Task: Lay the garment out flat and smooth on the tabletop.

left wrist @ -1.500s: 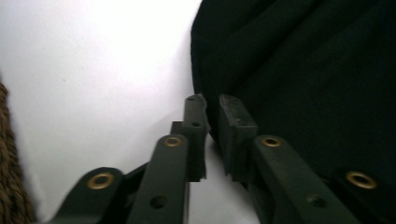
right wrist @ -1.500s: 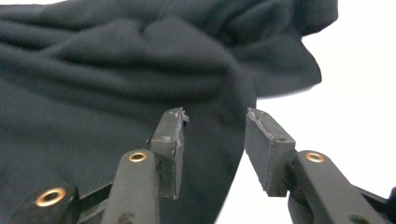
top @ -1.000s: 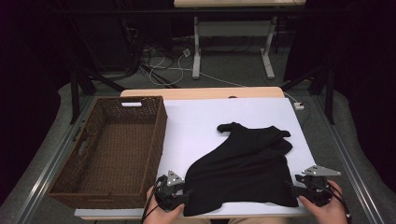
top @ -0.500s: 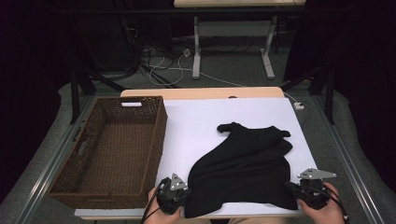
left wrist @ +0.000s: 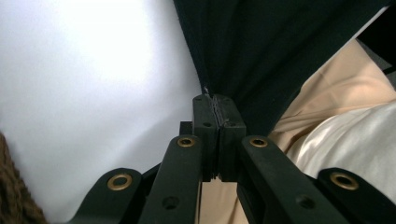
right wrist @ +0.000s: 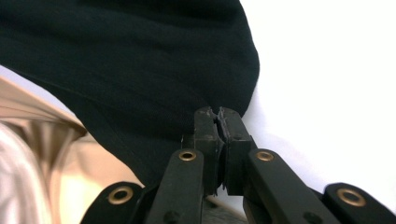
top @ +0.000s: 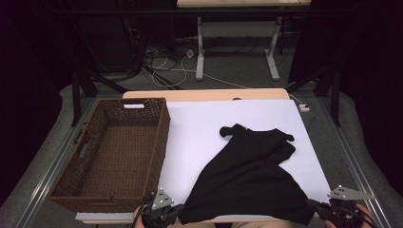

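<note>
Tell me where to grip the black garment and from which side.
Grip the black garment at its two near hem corners, coming from the table's near edge: the hem lies spread there. The left gripper and right gripper are pinched shut on them.

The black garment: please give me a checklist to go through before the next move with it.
1. Left tongs shut on the black garment at its near corner: ok.
2. Right tongs shut on the other near corner: ok.
3. Near hem stretched between both tongs without sagging: ok, seen in the high view.
4. Far part of the garment lying flat: not ok, the sleeves are bunched and folded.
5. Wicker basket free of things inside: ok.
6. White table free between garment and basket: ok.
</note>
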A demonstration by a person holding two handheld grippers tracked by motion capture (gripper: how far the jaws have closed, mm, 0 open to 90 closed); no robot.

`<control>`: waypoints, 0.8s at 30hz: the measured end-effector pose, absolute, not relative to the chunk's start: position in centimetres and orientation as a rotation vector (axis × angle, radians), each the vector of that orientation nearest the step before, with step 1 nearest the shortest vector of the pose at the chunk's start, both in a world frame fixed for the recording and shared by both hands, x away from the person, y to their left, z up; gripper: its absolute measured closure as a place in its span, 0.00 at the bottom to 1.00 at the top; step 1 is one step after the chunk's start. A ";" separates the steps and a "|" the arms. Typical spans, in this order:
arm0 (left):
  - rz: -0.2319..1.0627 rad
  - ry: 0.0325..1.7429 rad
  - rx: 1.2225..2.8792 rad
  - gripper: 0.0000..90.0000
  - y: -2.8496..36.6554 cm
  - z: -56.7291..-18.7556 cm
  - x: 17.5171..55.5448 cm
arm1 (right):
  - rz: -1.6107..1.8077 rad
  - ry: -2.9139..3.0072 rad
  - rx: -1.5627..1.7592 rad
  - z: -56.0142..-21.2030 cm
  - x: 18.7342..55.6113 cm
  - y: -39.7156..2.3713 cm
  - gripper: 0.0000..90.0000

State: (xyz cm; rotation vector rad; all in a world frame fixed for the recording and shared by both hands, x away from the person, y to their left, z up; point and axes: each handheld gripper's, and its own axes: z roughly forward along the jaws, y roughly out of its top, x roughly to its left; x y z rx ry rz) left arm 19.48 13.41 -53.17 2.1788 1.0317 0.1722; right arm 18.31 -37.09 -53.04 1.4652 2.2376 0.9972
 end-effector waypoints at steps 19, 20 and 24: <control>0.262 1.098 2.118 0.67 12.1 -52.9 21.5 | 1.036 2.101 1.470 -53.0 19.1 -35.1 0.61; 0.257 1.102 2.119 0.65 11.9 -53.2 22.0 | 1.022 2.104 1.476 -53.1 19.5 -35.0 0.59; 0.234 1.100 2.136 0.61 10.6 -54.3 23.8 | 0.982 2.118 1.473 -54.1 21.3 -34.8 0.58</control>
